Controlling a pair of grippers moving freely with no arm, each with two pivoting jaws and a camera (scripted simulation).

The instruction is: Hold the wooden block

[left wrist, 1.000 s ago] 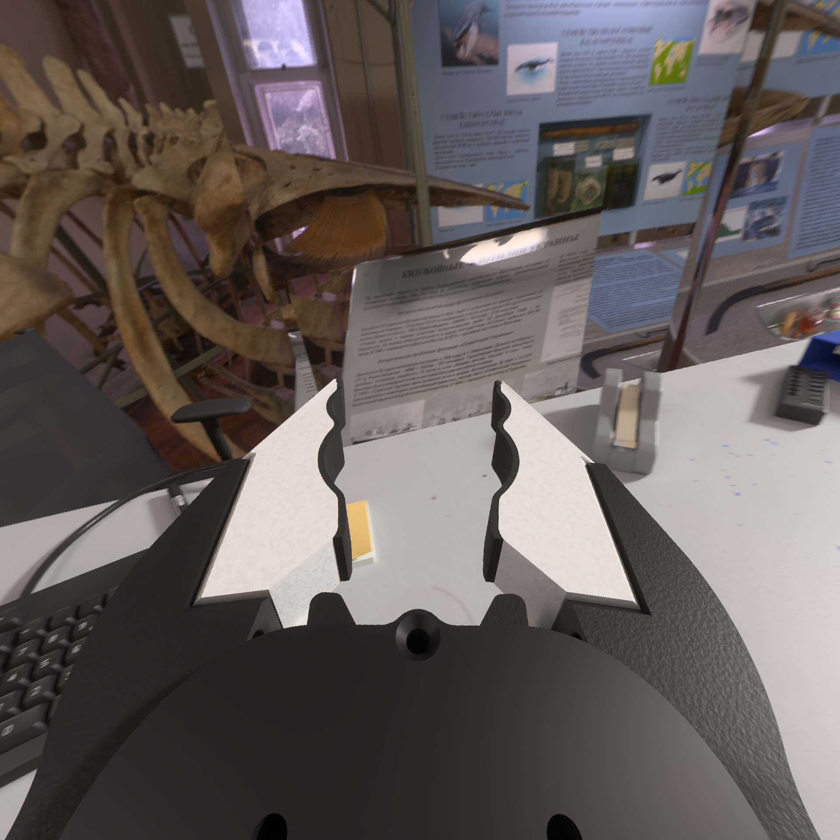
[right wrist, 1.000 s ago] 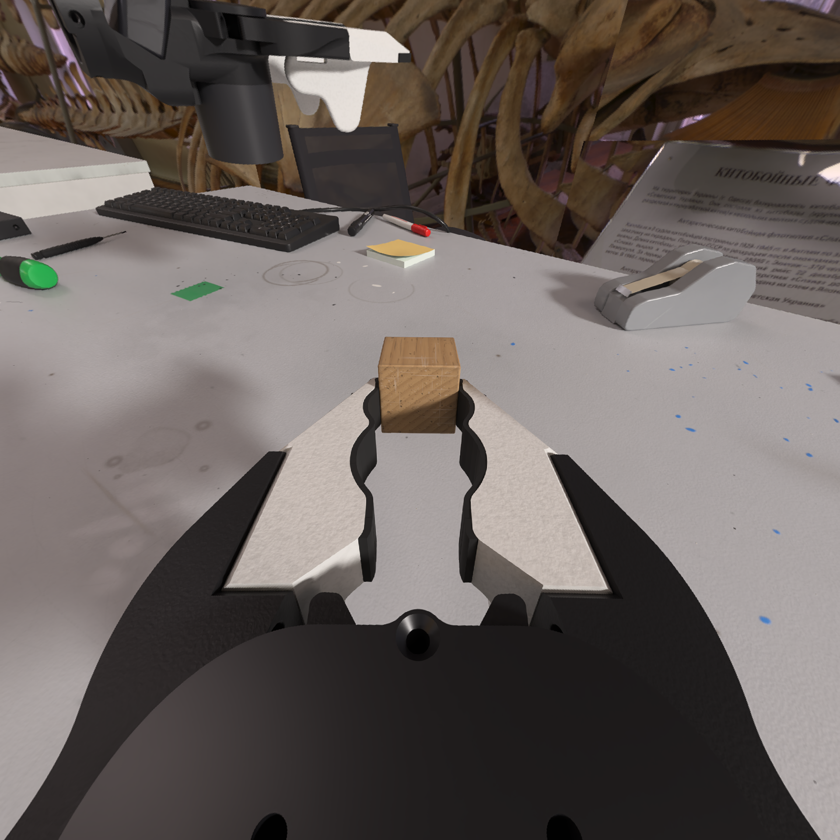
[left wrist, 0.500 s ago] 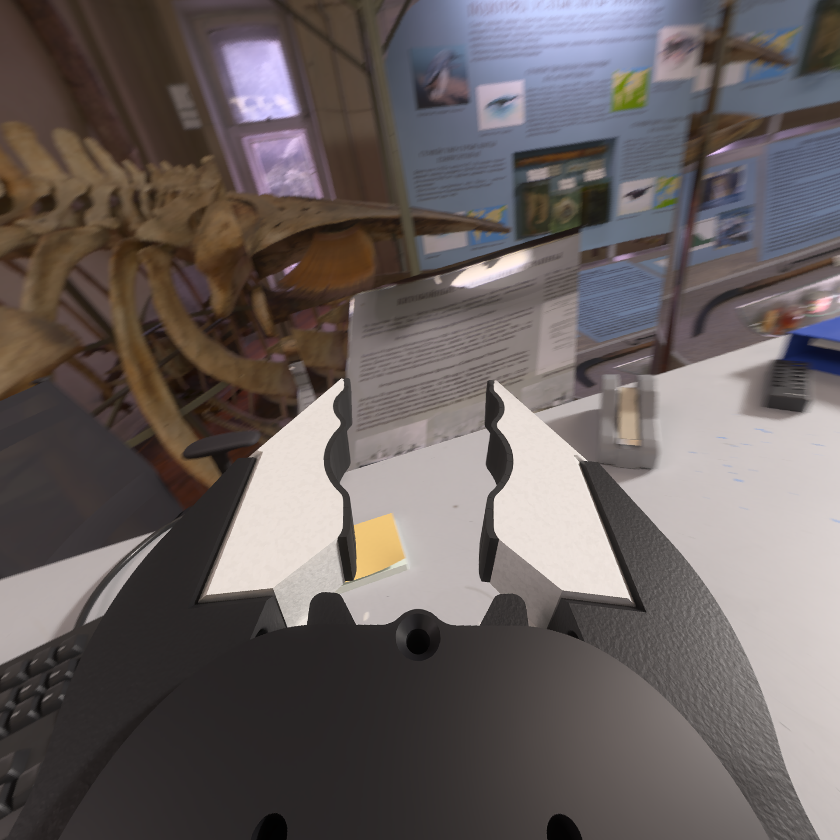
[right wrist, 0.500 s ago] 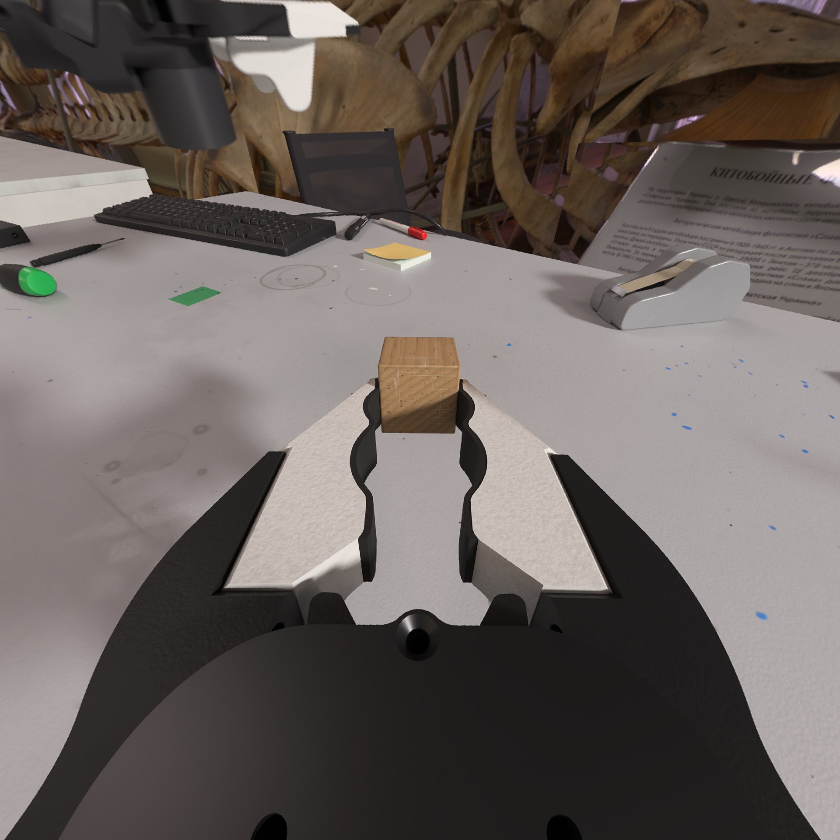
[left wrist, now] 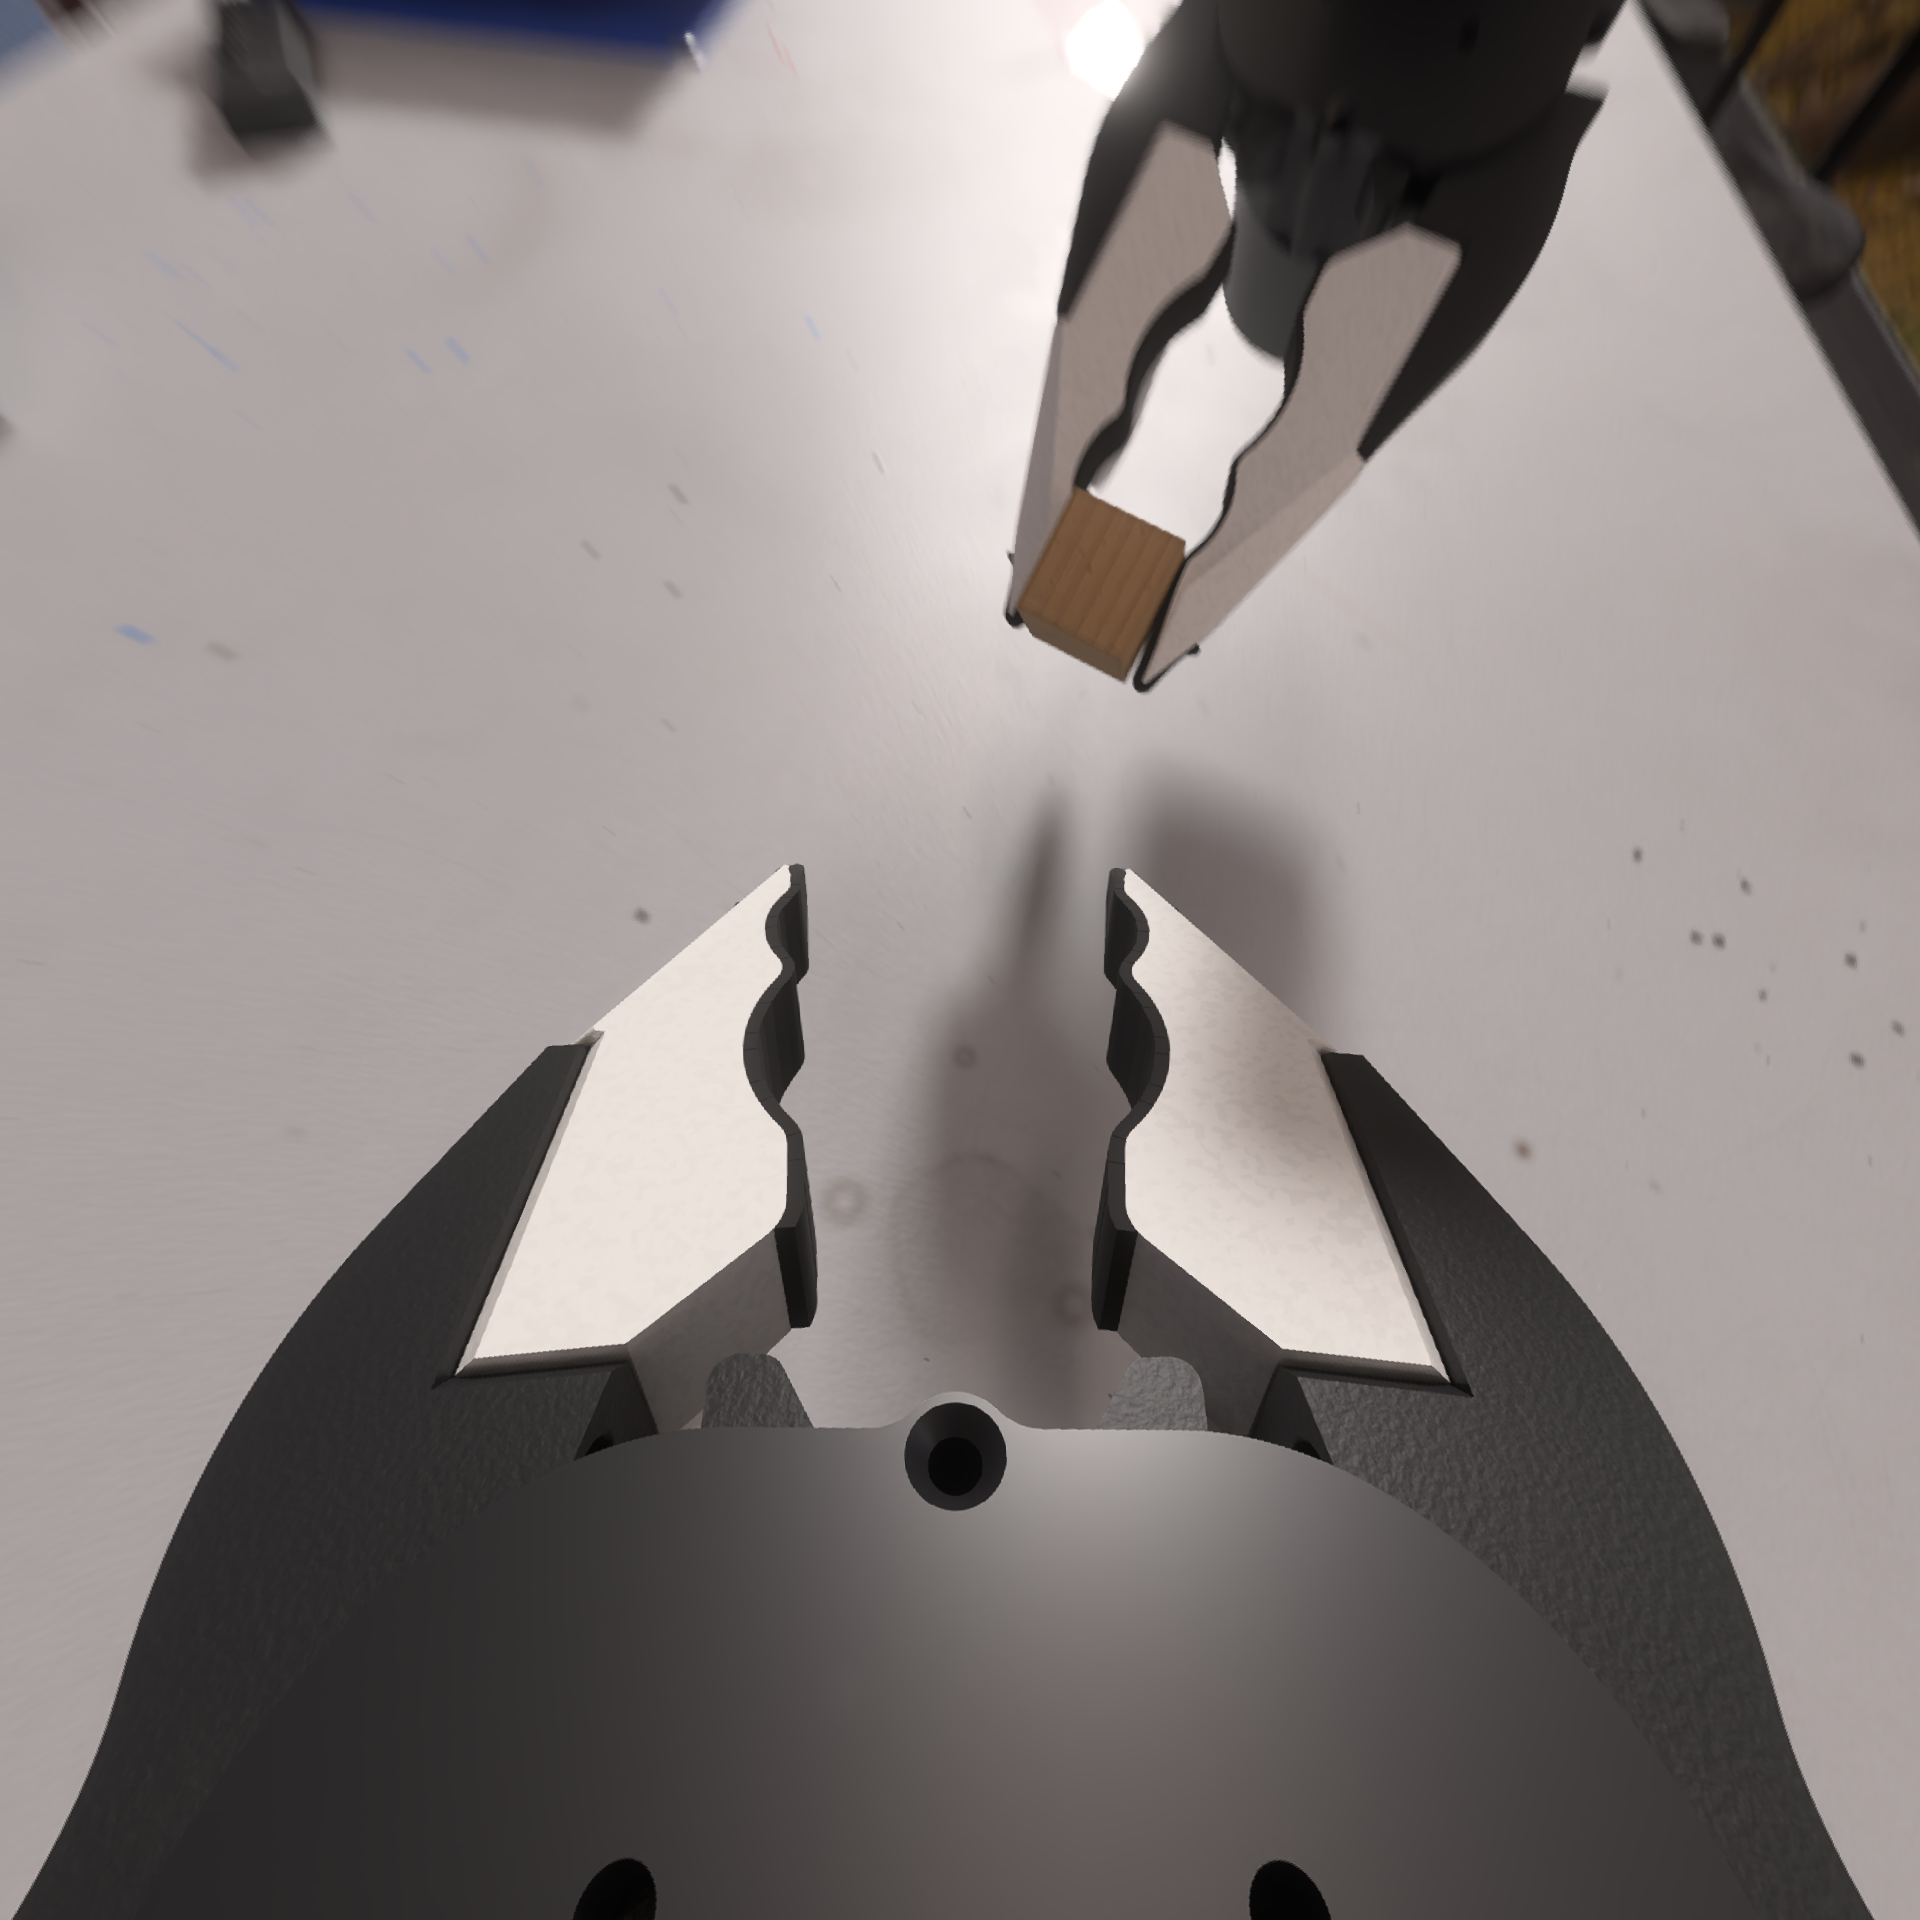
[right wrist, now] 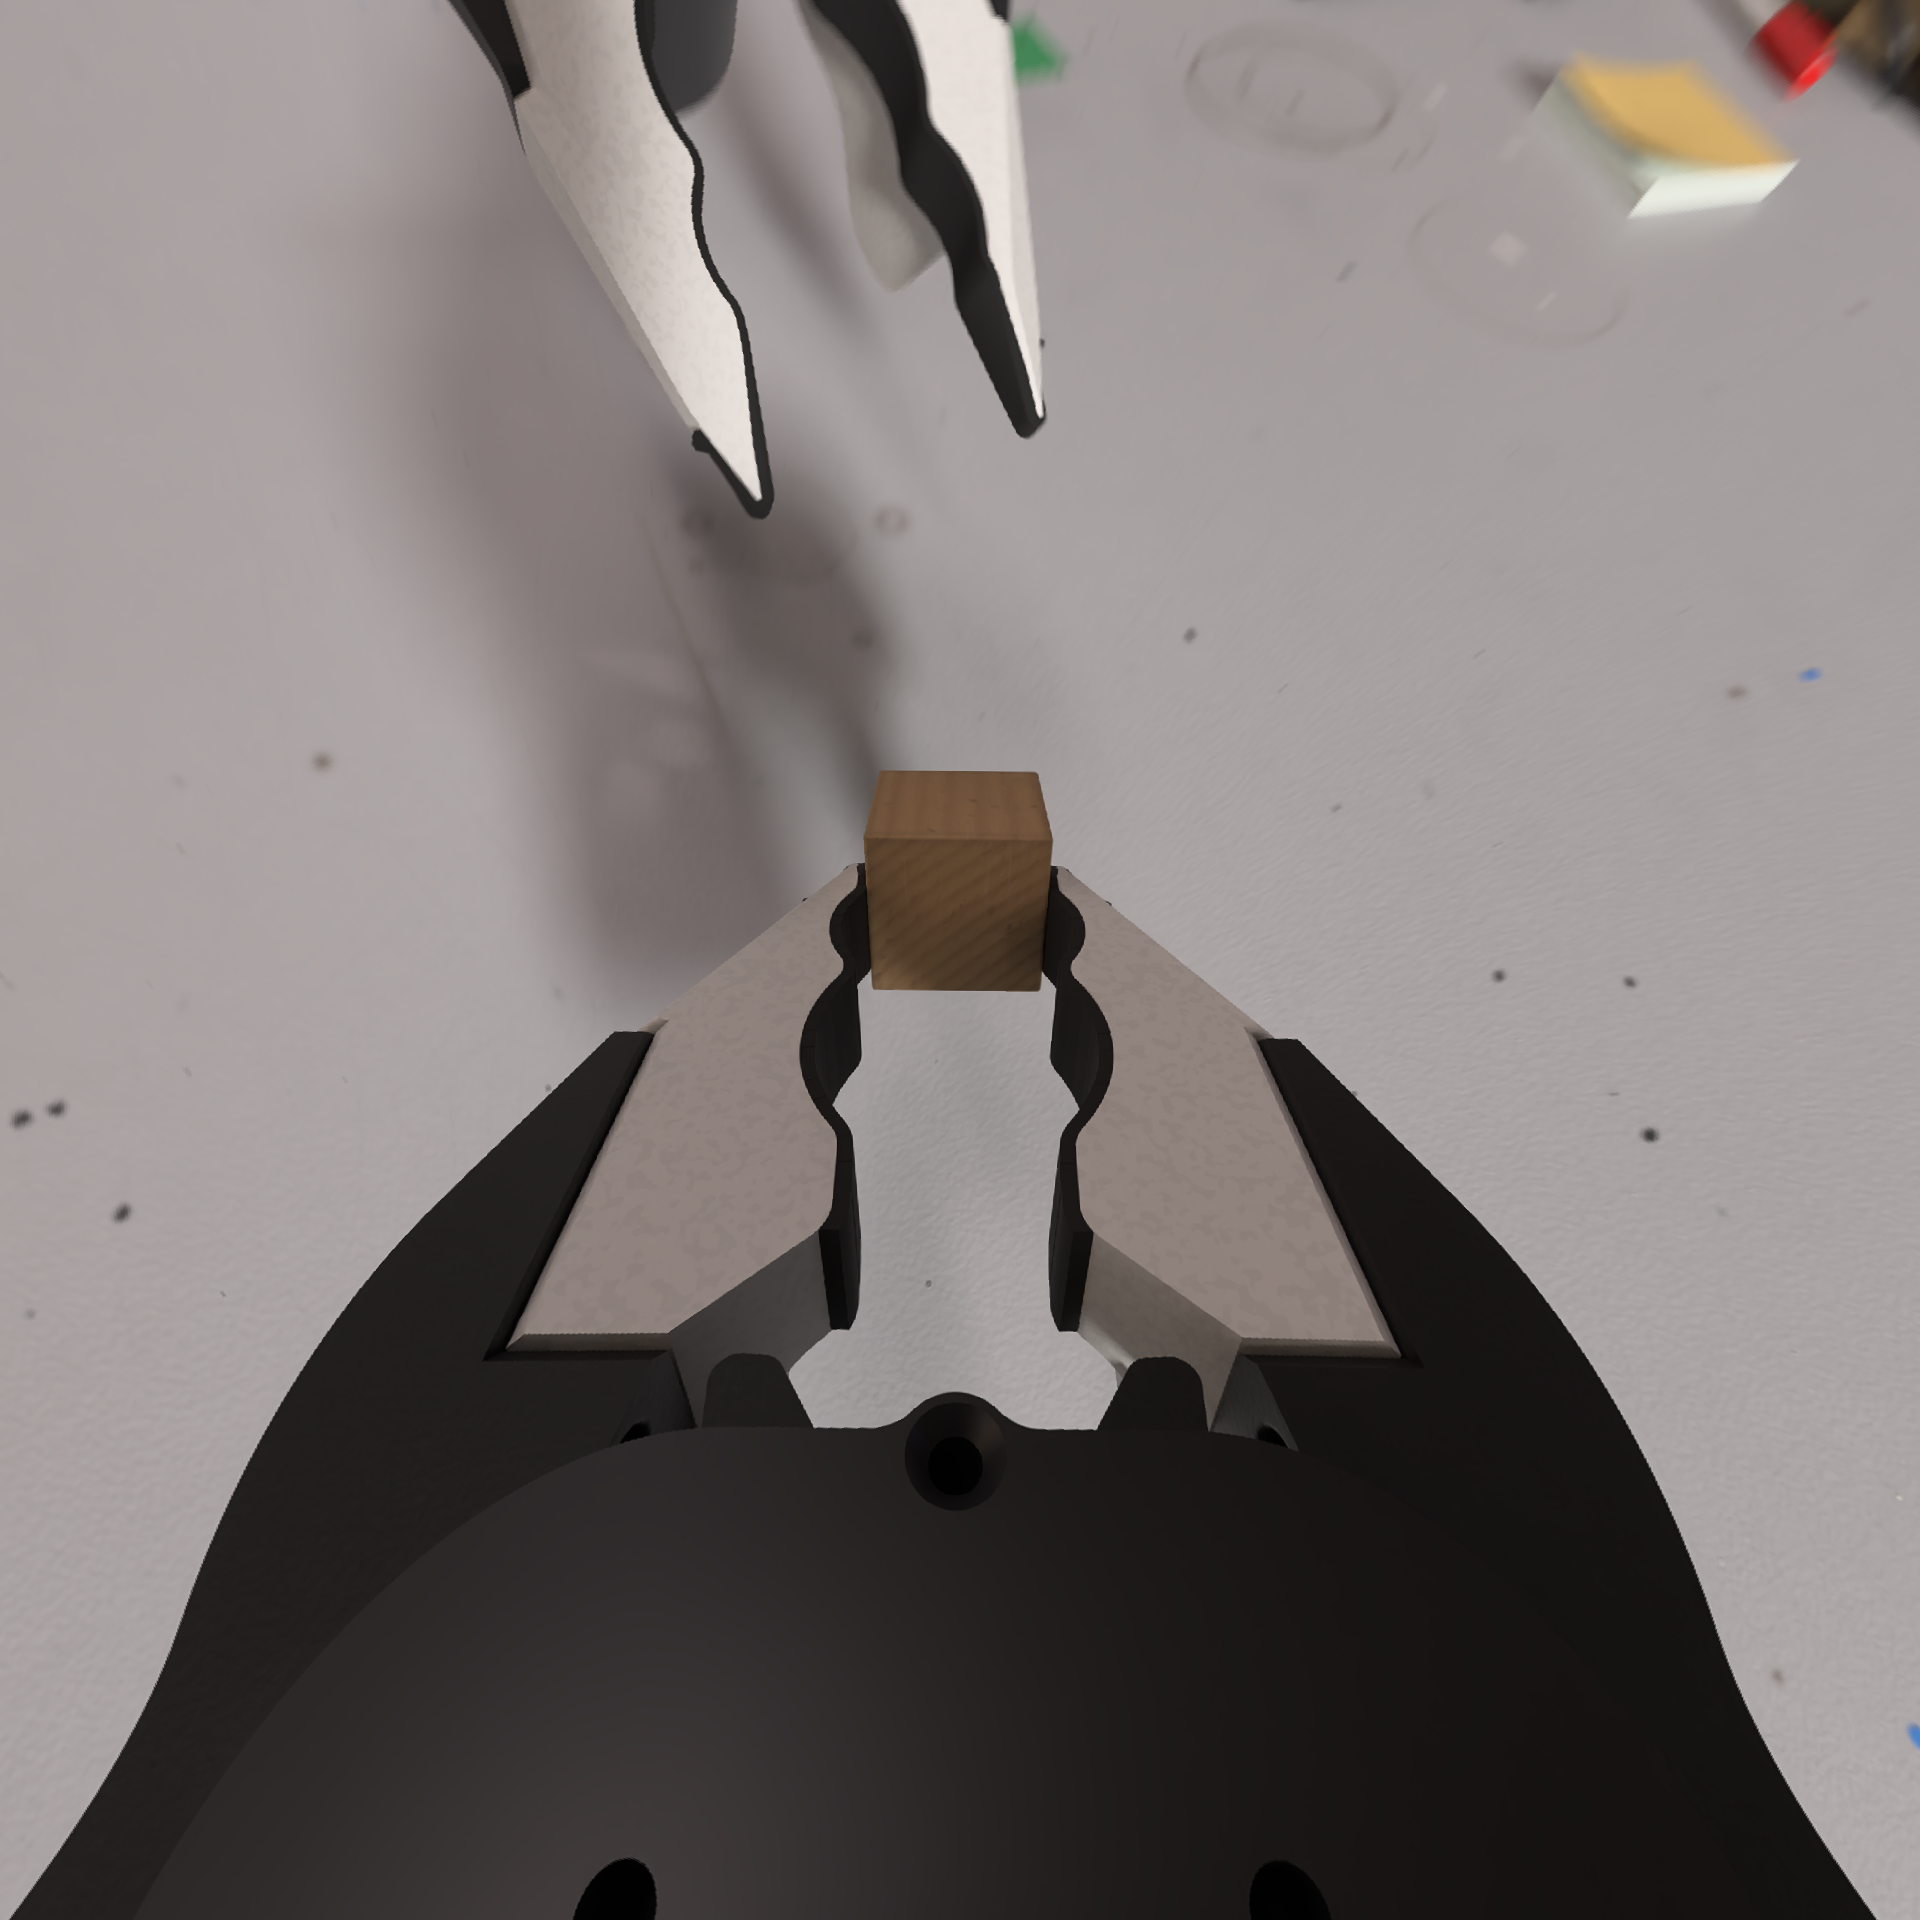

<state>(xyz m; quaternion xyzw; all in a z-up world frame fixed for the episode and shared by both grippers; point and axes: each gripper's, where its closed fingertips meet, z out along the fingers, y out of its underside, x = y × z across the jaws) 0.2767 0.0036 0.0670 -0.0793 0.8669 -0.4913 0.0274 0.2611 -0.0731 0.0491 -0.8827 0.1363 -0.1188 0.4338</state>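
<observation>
Wooden block (right wrist: 956, 883) first, since all else gathers about it: it sits pinched between the fingertips of the right tool (right wrist: 956, 904), a small cube with fine grain on its faces, held at the very ends of the fingers and clear above the surface (right wrist: 1455, 935).

By size, the pale grey surface comes foremost. It fills both views, flecked with small dark and blue specks and marked by faint ring stains (right wrist: 1299, 94) toward the far right of the right wrist view. A soft shadow (right wrist: 707, 748) lies on it beneath the two tools.

Next the right tool, its black body broad in the lower part of its own view, its white fingers with wavy black inner edges drawn in until they press on two opposite sides of the cube. In the left wrist view the same tool (left wrist: 1101, 603) hangs at the upper right, tips downward, with the block (left wrist: 1101, 587) gripped between them.

The left tool (left wrist: 954, 883) is spread, with bare surface showing in the gap between its fingers. In the right wrist view it (right wrist: 894, 468) points down from the upper left, near the block but apart from it.

Smaller things lie at the edges: a yellow sticky-note pad (right wrist: 1662, 135), blurred, and beside it a red pen cap (right wrist: 1792, 47); a small green patch (right wrist: 1034, 47); a dark ridged object (left wrist: 260, 73), too blurred to name.
</observation>
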